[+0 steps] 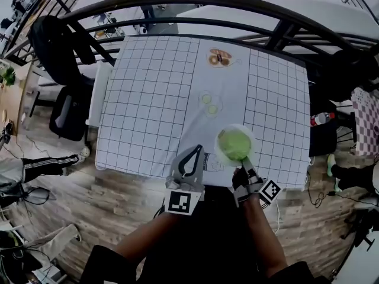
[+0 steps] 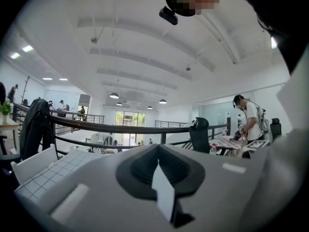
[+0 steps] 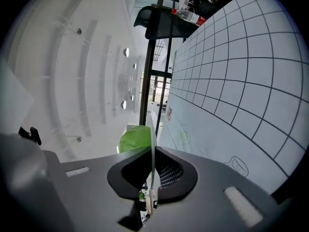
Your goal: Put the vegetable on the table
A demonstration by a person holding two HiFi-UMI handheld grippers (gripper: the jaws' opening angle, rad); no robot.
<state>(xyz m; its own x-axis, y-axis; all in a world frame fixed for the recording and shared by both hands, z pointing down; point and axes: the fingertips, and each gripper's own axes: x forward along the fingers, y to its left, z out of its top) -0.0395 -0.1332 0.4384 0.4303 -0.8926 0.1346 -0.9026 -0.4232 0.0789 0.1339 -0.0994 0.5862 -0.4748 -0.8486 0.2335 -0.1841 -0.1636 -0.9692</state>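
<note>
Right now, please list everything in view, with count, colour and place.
table: one, white gridded cloth, centre
plate: one, pale, near edge of table
vegetable: one, green, on plate
prints: two, brown far, green middle, on cloth
chair: one, black, left of table
bottle: one, clear and red, right of table
railing: one, black, beyond table
left gripper: one, grey, shut, at near edge
right gripper: one, grey, shut on plate
</note>
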